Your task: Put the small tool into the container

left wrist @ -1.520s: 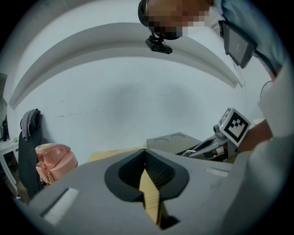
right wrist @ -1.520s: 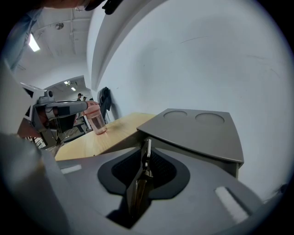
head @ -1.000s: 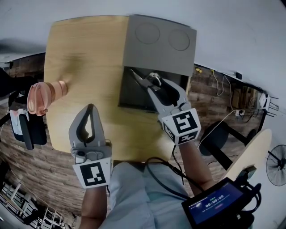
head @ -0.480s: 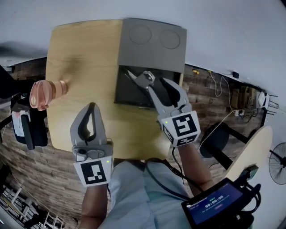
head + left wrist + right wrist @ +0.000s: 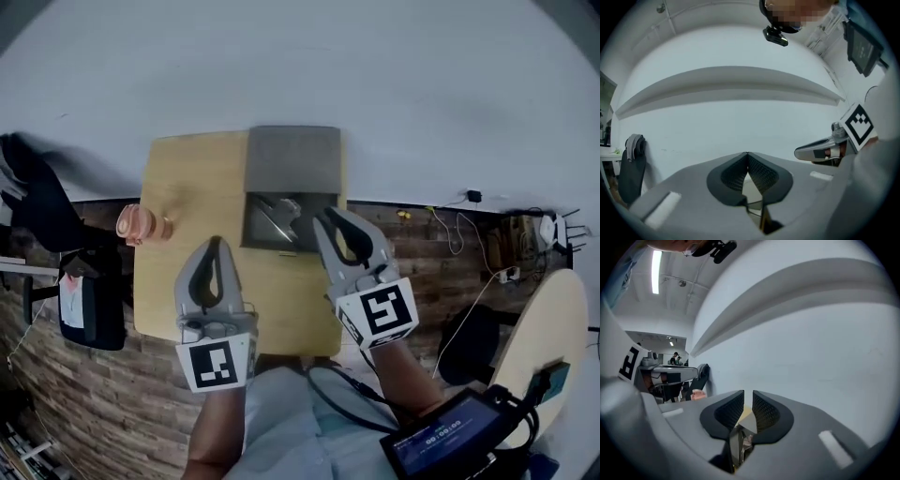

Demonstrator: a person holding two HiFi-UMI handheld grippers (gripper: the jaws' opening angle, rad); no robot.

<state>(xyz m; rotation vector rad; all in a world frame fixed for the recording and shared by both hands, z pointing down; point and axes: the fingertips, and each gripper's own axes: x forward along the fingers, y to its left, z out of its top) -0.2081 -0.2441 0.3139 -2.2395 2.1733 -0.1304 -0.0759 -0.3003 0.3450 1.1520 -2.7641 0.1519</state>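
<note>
On the wooden table (image 5: 192, 281) a grey container (image 5: 251, 225) has its lid (image 5: 292, 157) standing open. The small tool (image 5: 281, 214), silvery pliers, lies inside on the dark floor. My right gripper (image 5: 328, 216) hovers over the container's right edge, above the tool and apart from it. Its jaws are closing, a narrow gap still shows in the right gripper view (image 5: 748, 392), and nothing is between them. My left gripper (image 5: 217, 244) is held over the table's middle, left of the container. It is shut with its tips touching (image 5: 747, 153) and holds nothing.
A pink cup-like object (image 5: 141, 223) sits at the table's left edge. A black chair (image 5: 37, 202) and a dark bag (image 5: 92, 305) stand left of the table. A screen device (image 5: 448, 434) hangs at lower right, with cables (image 5: 469, 234) on the brick-patterned floor.
The head view has pulled far back from the table. My right gripper has drawn back from inside the container and its wide jaws have narrowed. The tool stays in the container.
</note>
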